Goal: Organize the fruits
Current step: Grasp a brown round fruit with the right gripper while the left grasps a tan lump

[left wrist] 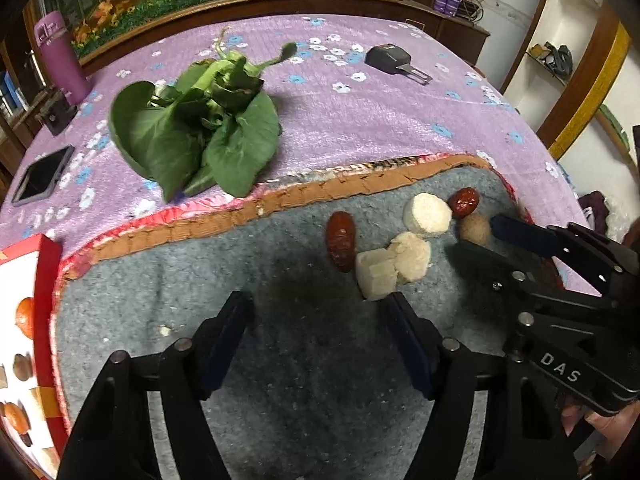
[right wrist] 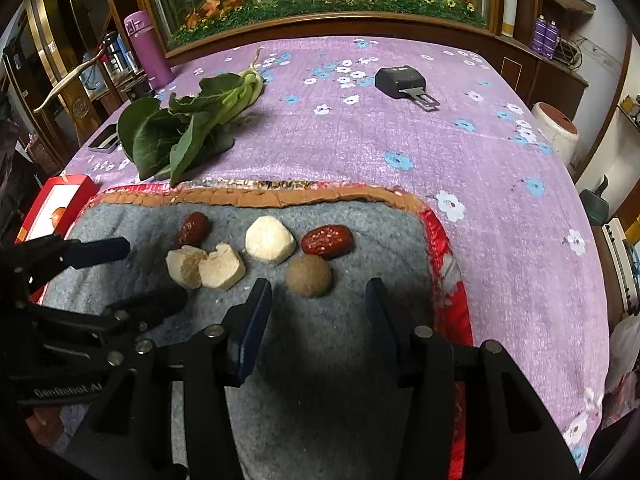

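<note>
On a grey mat (left wrist: 240, 280) (right wrist: 340, 340) lie two red dates (left wrist: 341, 246) (right wrist: 327, 241), a second date (left wrist: 464, 202) (right wrist: 194, 228), a round brown longan (left wrist: 475, 229) (right wrist: 309, 276), one whole white chunk (left wrist: 427, 215) (right wrist: 270, 240) and a split white chunk (left wrist: 394, 266) (right wrist: 206, 266). My left gripper (left wrist: 320, 312) (right wrist: 140, 276) is open, its right finger tip beside the split chunk. My right gripper (right wrist: 318, 292) (left wrist: 480, 236) is open just short of the longan. Both are empty.
A bunch of green leafy vegetable (left wrist: 196, 128) (right wrist: 184, 124) lies on the purple flowered cloth (left wrist: 380, 120) beyond the mat. A red box (left wrist: 28, 340) (right wrist: 56, 204) at the left, a phone (left wrist: 42, 180), a black gadget (left wrist: 394, 60) (right wrist: 402, 82), a purple bottle (left wrist: 60, 56) (right wrist: 148, 46).
</note>
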`<state>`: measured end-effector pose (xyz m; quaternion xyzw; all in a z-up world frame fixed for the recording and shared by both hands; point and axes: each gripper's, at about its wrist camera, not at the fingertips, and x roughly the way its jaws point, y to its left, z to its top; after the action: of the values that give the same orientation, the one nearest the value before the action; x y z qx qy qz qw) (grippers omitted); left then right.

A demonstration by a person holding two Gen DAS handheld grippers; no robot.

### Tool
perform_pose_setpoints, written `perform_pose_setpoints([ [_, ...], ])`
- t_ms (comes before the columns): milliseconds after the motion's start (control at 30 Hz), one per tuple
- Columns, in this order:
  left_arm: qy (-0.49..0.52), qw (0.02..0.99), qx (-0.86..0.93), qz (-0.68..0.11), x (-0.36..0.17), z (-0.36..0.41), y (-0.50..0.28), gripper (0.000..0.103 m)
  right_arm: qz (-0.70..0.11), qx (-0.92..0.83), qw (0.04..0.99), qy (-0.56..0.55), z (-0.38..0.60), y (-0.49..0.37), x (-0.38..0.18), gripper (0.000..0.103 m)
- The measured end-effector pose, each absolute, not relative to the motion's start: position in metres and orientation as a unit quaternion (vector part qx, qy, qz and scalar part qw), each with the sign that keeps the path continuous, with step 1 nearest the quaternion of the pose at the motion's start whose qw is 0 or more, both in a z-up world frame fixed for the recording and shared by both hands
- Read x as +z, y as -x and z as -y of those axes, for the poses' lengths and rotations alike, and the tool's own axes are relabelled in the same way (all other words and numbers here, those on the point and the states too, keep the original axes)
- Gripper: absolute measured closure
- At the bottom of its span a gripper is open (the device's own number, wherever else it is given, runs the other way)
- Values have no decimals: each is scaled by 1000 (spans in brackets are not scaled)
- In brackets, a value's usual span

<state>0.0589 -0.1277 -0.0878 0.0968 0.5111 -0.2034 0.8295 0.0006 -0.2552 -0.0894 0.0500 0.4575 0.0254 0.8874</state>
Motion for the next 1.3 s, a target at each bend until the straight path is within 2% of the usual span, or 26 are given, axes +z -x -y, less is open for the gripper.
perform_pose_setpoints([
  [100, -96, 831, -209, -506, -87, 131, -59, 37, -458, 28, 887, -47, 255, -4, -89, 53],
  [267, -90, 831, -214, -506, -86, 136, -60, 43, -460, 32, 886, -48, 256, -9, -89, 63],
  [433, -81, 831, -219, -505, -85, 138, -62, 48, -459, 30, 887, -47, 256, -9, -90, 66],
  [833, -66, 833, -223, -502, -87, 141, -66, 45, -452, 15, 890, -50, 254, -12, -91, 67],
  [900, -69, 835, -224, -498, -88, 143, -67, 45, -451, 14, 891, -52, 256, -11, -91, 70],
  [967, -79, 837, -224, -493, -88, 146, -66, 46, -449, 16, 892, -53, 257, -9, -90, 79],
  [1000, -80, 838, -224, -492, -88, 146, -65, 47, -449, 18, 892, -53, 257, -8, -90, 79],
  [1100, -73, 837, -227, -492, -88, 143, -67, 53, -448, 19, 892, -56, 258, -5, -89, 79],
  [1167, -59, 834, -236, -494, -86, 141, -70, 63, -448, 19, 892, -60, 260, -4, -89, 79],
  [1300, -55, 832, -241, -496, -85, 140, -70, 65, -446, 18, 893, -63, 260, -2, -88, 79],
])
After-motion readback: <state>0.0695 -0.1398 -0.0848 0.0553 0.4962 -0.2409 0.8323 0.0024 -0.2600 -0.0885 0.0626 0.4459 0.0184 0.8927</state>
